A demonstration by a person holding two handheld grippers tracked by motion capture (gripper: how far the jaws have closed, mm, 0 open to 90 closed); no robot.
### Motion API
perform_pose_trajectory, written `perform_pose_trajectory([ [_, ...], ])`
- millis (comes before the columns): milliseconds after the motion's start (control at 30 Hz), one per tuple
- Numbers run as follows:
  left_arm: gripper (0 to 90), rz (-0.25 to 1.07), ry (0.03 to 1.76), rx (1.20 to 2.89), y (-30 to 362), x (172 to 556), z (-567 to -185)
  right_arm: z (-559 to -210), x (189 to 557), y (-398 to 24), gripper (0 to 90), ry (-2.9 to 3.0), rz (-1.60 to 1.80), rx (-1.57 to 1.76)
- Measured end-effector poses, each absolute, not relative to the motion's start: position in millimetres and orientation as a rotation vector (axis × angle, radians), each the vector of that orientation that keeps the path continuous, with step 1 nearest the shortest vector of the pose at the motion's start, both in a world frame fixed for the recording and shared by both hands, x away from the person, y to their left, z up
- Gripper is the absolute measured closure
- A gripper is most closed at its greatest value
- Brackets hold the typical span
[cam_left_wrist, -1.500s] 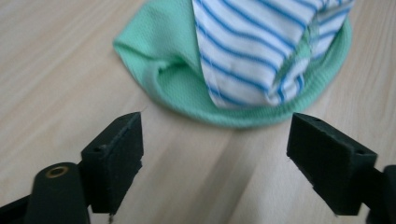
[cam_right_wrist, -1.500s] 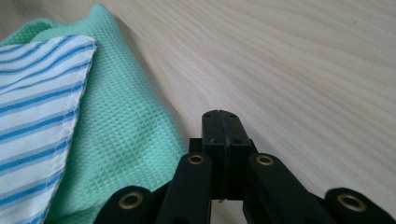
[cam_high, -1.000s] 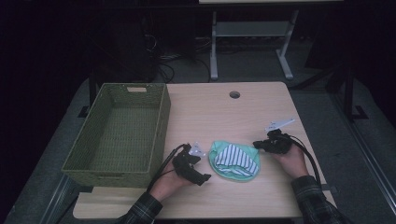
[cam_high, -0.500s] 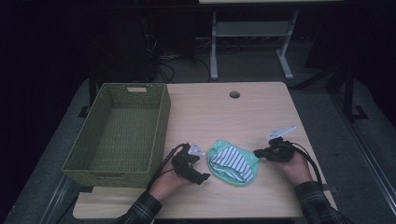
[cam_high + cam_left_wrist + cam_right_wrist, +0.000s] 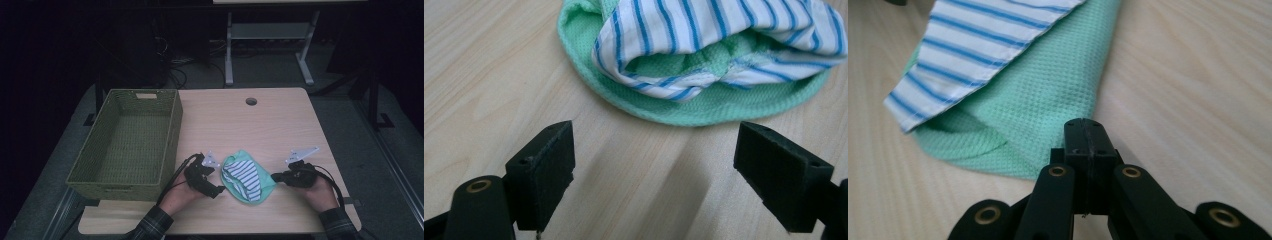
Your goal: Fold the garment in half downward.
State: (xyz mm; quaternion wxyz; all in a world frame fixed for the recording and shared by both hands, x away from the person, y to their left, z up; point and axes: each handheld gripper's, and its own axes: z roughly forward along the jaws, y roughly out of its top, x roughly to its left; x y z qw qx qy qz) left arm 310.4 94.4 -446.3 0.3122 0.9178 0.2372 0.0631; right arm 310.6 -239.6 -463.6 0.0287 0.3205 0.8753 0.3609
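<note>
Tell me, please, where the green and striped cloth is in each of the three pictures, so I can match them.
High view: the cloth lies low and near the middle, on the table, between the left gripper and the right gripper.
Left gripper view: the cloth is at the top, beyond the open jaws.
Right gripper view: the cloth is at the upper left, ahead of the shut jaws.
Shared landmark: the blue stripes.

A wooden table (image 5: 280, 120) bears a basket (image 5: 127, 142) (woven) and a folded cloth (image 5: 245, 176)
</note>
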Motion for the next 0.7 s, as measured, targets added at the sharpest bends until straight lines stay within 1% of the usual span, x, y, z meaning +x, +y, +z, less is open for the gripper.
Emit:
perform_pose_trajectory([
  [233, 16.0, 0.159, 0.612, 2.424, 93, 310, -447, -465, 293, -232, 89.9, 2.713, 1.121, 0.959],
  [367, 16.0, 0.161, 0.611, 2.423, 92, 310, -447, -462, 291, -236, 89.7, 2.672, 1.142, 0.962],
  [467, 16.0, 0.16, 0.611, 2.422, 92, 309, -447, -462, 292, -239, 87.1, 2.649, 1.143, 0.975],
  [500, 16.0, 0.156, 0.609, 2.424, 92, 309, -447, -461, 292, -241, 84.7, 2.641, 1.14, 0.991],
  [533, 16.0, 0.157, 0.603, 2.425, 91, 309, -447, -461, 293, -244, 78.0, 2.602, 1.123, 1.003],
  [567, 16.0, 0.157, 0.603, 2.425, 91, 309, -447, -461, 293, -244, 78.0, 2.602, 1.123, 1.003],
  [600, 16.0, 0.159, 0.6, 2.425, 91, 309, -447, -461, 294, -249, 70.3, 2.56, 1.113, 1.027],
  [633, 16.0, 0.162, 0.598, 2.425, 91, 309, -447, -461, 294, -249, 70.3, 2.56, 1.113, 1.027],
  [700, 16.0, 0.158, 0.597, 2.429, 90, 309, -447, -461, 295, -255, 62.2, 2.518, 1.102, 1.058],
])
